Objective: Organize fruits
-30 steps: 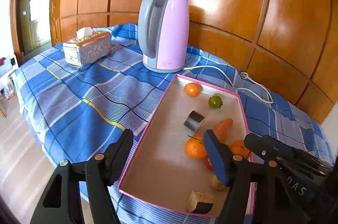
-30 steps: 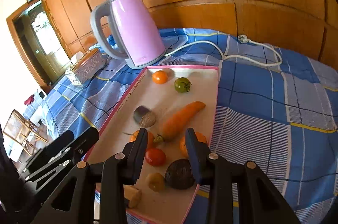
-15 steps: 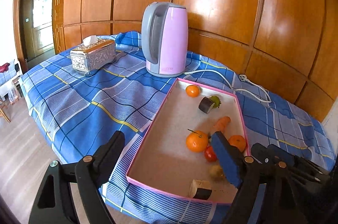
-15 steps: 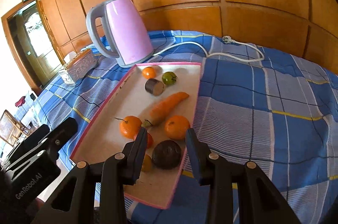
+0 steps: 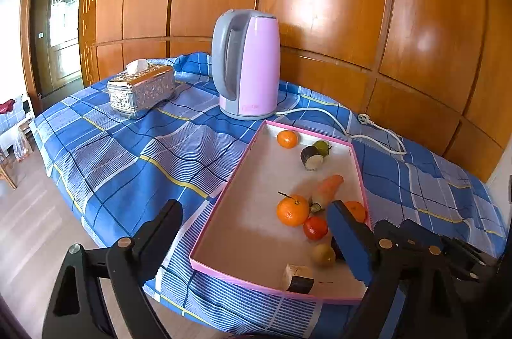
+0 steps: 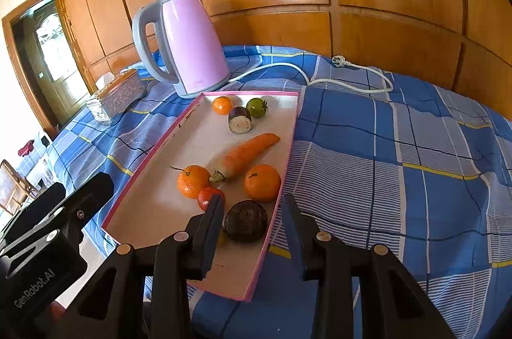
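1. My left gripper (image 5: 252,230) is hanging with its fingers spread wide, having just been opening, and I am gripping nothing between them; they are framing the near left part of the pink tray (image 5: 224,195).
2. My right gripper (image 6: 252,212) is standing with its fingers only narrowly apart and not pressing on anything; the dark round fruit (image 6: 245,224) is showing in the gap just beyond the tips.
3. Judging the risks: my right fingers are looking too narrow for that dark fruit, so if I am pushing in without widening, I am likely to shove it against the tray's right wall or roll it into the red tomato (image 6: 208,197).
4. The round fruits are sitting packed together at the near end: the stemmed orange (image 6: 193,180), the second orange (image 6: 262,181) and the carrot (image 6: 246,156) between them. Nudging one is liable to set the others rolling.
5. The tray is lying near the bench edge on a loose checked cloth (image 6: 400,147), so a hard press could slide it.
6. At the far end, well apart from my fingers, a small orange (image 6: 222,104), a green tomato (image 6: 257,108) and a cut eggplant piece (image 6: 239,119) are lying close together.
7. Another cut piece (image 5: 298,278) is resting at the near edge, close to my left gripper's right finger.
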